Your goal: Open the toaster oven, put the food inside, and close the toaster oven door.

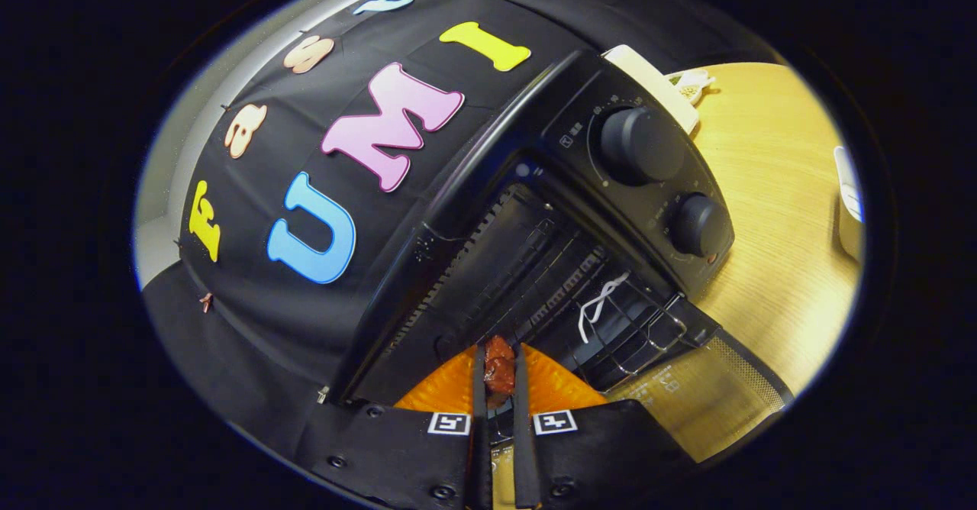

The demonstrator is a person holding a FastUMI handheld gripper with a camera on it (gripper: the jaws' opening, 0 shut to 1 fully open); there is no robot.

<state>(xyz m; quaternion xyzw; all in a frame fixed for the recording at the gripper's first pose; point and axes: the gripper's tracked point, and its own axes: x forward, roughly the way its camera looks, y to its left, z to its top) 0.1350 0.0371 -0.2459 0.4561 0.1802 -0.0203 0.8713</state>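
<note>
A black toaster oven (611, 182) stands on the wooden table with its glass door (710, 399) folded down and open. Its dark cavity with a wire rack (633, 327) lies just ahead of my fingers. My gripper (499, 372) is shut on a reddish-brown piece of food (500, 369), which is pinched between both fingers right at the mouth of the oven. Two round knobs (637, 143) sit on the oven's control panel, beyond the cavity.
The light wooden table (771, 227) stretches out past the oven. A white container (849, 212) sits at its far side. A cream box (656, 82) and a small packet (691, 82) lie behind the oven. Black cloth hangs close beside the oven.
</note>
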